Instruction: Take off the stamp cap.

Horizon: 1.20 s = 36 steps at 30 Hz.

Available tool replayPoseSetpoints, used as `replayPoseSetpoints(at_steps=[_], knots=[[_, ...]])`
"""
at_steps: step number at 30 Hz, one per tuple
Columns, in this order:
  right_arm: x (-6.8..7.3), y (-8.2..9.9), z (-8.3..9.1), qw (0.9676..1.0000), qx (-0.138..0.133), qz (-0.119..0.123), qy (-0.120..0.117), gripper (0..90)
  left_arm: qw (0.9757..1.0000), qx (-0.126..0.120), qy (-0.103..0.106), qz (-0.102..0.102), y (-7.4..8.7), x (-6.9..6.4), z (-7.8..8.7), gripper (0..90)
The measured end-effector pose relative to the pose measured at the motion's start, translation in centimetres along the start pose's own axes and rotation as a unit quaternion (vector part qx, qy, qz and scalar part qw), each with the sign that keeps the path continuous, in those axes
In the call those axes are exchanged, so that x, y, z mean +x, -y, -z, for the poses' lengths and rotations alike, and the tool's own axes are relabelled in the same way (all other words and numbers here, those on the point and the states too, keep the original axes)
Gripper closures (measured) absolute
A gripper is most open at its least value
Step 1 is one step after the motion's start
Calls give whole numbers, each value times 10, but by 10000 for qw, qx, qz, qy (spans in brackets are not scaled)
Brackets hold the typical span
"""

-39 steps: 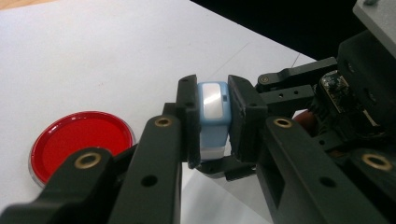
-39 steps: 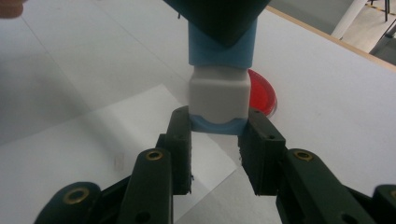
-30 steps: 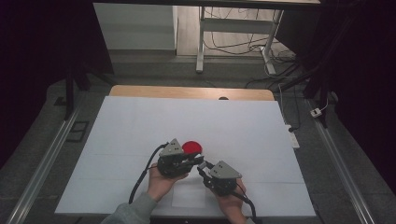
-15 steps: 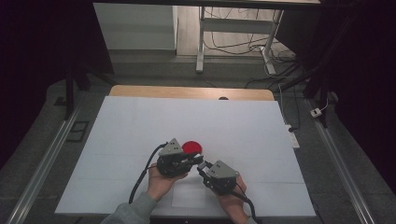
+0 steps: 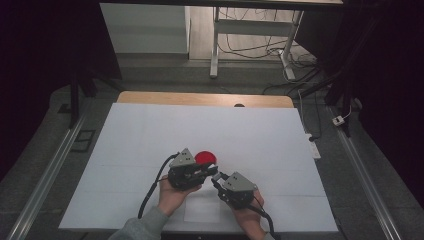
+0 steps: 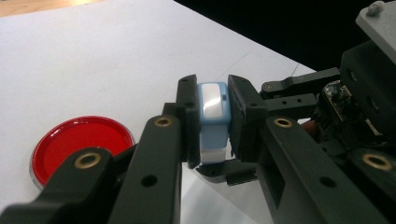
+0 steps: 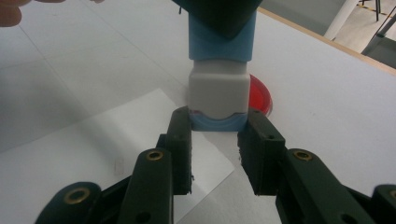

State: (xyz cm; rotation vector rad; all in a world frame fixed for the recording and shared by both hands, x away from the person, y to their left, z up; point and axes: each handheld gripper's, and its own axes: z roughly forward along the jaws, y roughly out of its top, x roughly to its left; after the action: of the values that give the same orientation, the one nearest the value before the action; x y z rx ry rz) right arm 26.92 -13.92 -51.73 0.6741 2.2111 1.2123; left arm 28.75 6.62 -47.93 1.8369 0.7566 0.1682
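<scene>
- Nothing has shifted vs the earlier high views: both hands and the red dish sit where they were.
- Left gripper (image 6: 212, 123): fingers pinching the blue upper part of a small blue-and-white block (image 6: 214, 122), held just above the surface (image 5: 150, 140), near the front edge.
- Right gripper (image 7: 215, 140): fingers closed on the block's lower end, at the blue cap below its white section (image 7: 218, 91). So both grippers have the same item, tip to tip, in the high view at (image 5: 215, 175).
- Step in hand, by my read: pulling/twisting the two parts apart. To do it well: keep both grips square on flat faces, pull straight along the block's axis, no sideways bend, and keep it low so a dropped part won't roll far.
- Around: red dish (image 5: 205, 158) just behind the left gripper, touching nothing; white paper sheet (image 7: 140, 126) under the grippers.
- In the way: little; the dish is close, so avoid swinging toward it. Cables trail back, clear.
</scene>
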Motion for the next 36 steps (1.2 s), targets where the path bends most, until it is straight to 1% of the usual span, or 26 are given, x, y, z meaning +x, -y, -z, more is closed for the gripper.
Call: replayPoseSetpoints(at_steps=[3,7,10,14,16,17,18,19,20,21,23,24,26,29,33,36], knots=[[0,0,0,9999,27,101,-16,656,10000,34,41,-8,0,1,0,757],[-1,-2,1,9996,46,262,-40,656,10000,10,74,43,-1,2,1,756],[-2,-2,1,9996,45,273,-48,656,10000,5,66,34,0,2,1,756],[-1,-2,1,9999,-41,136,-23,656,10000,-64,53,-7,-1,1,2,756],[0,-1,2,10000,-79,20,9,656,10000,-82,50,-4,0,0,2,756],[0,1,1,9999,35,-100,48,656,9997,-193,-126,-57,0,-1,4,759],[0,1,1,9999,35,-100,48,656,9991,-250,-301,-162,-1,-1,7,759],[-2,4,0,9997,85,-224,39,656,9989,-330,-319,-103,-2,2,11,759],[-4,6,-1,9996,97,-258,45,657,9990,-378,-257,-1,-3,5,15,760],[-5,6,0,9997,77,-216,76,656,9989,-397,-238,57,-3,8,18,759],[-5,3,1,9998,-4,-164,90,656,9990,-375,-233,108,-3,11,20,759],[-5,3,1,9998,-24,-151,83,656,9991,-359,-205,117,-3,11,19,759],[-6,4,1,9999,24,-143,65,656,9994,-315,-143,91,-3,10,17,759],[-9,6,0,9998,55,-208,36,656,9996,-268,-75,56,-2,8,15,759],[-12,7,1,9997,62,-245,41,655,9996,-251,-27,91,-2,9,14,758],[-13,7,1,9997,62,-238,34,656,9997,-237,-28,86,-2,9,14,758]])
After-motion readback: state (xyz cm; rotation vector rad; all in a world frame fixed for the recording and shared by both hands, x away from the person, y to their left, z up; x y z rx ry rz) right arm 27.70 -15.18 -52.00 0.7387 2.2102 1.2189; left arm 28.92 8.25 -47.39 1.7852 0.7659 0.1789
